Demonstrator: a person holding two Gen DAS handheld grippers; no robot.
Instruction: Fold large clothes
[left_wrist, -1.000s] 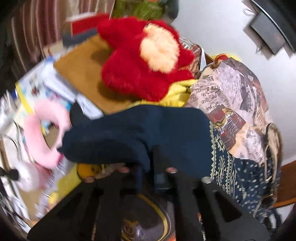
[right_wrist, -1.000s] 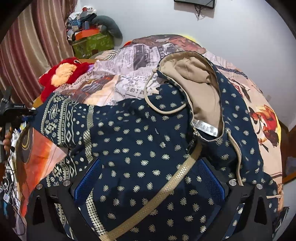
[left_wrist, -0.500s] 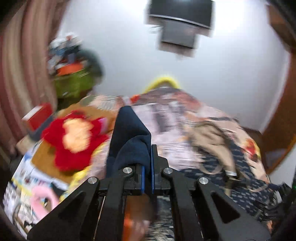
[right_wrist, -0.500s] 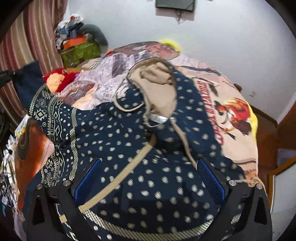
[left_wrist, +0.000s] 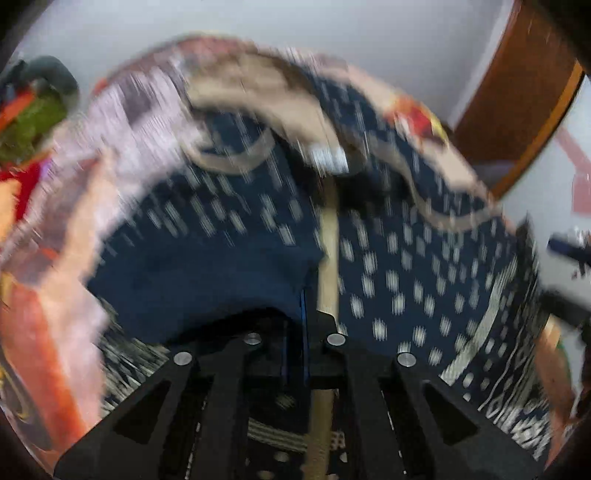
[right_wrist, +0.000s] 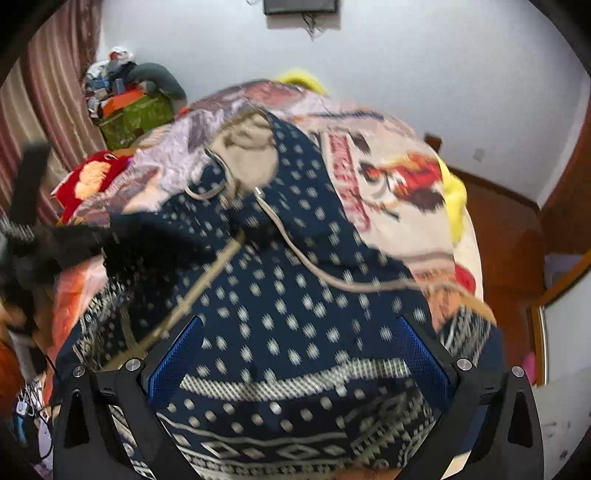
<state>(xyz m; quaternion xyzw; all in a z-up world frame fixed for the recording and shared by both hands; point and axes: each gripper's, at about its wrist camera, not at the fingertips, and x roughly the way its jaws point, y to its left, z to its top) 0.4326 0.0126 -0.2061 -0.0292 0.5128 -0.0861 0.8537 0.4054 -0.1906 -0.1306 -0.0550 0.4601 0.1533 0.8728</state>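
A navy hooded jacket with white dots, patterned bands and a beige lined hood lies spread on the bed. My left gripper is shut on the jacket's sleeve and holds it over the jacket's front, beside the beige zipper strip; this view is blurred. My right gripper is open, its blue pads wide apart, low over the jacket's hem. The left gripper also shows as a dark blur in the right wrist view.
The bed has a printed cover. A red plush toy lies at the bed's left side, a green box with clutter behind it. A wooden door frame stands to the right. Striped curtains hang on the left.
My left gripper has swung right with the sleeve, from beside the bed to over the jacket's front. My right gripper has drawn back toward the hem and stays open.
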